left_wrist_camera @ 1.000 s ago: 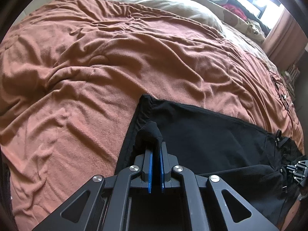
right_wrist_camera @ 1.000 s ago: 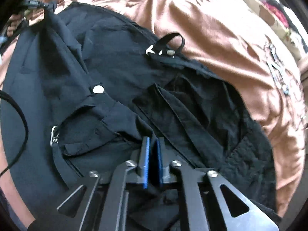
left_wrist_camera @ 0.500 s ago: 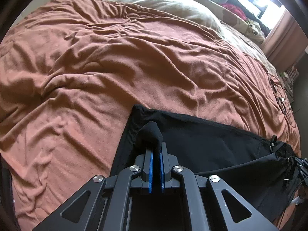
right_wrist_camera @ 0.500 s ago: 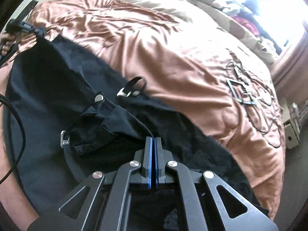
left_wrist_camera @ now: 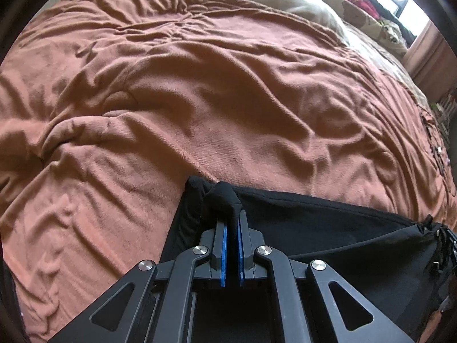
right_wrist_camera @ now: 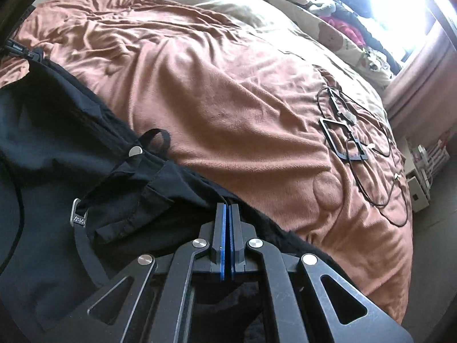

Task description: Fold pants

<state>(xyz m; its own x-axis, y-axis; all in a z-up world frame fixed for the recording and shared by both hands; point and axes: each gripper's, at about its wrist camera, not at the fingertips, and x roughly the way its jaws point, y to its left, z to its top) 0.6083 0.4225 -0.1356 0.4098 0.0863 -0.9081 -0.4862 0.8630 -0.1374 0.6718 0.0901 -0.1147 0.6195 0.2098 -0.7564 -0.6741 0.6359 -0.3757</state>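
Black pants (left_wrist_camera: 328, 228) hang stretched between my two grippers above a rust-brown blanket (left_wrist_camera: 200, 100). My left gripper (left_wrist_camera: 230, 223) is shut on a bunched corner of the pants, which bulges out past its blue pads. My right gripper (right_wrist_camera: 227, 217) is shut on the waistband edge of the pants (right_wrist_camera: 57, 148), near a pocket flap, a metal snap (right_wrist_camera: 135, 151) and a belt loop (right_wrist_camera: 155, 140). The fabric spans taut from one gripper to the other, lifted off the bed.
The brown blanket (right_wrist_camera: 242, 114) covers the wide bed. Black cables and a frame-like device (right_wrist_camera: 345, 140) lie on its right side. Beige bedding, pillows and soft toys (right_wrist_camera: 328, 5) lie at the far end near a bright window. Floor and boxes show at the far right.
Both grippers have lifted and drawn back. The pants have risen off the blanket and pulled taut, so more bare blanket shows in both views.
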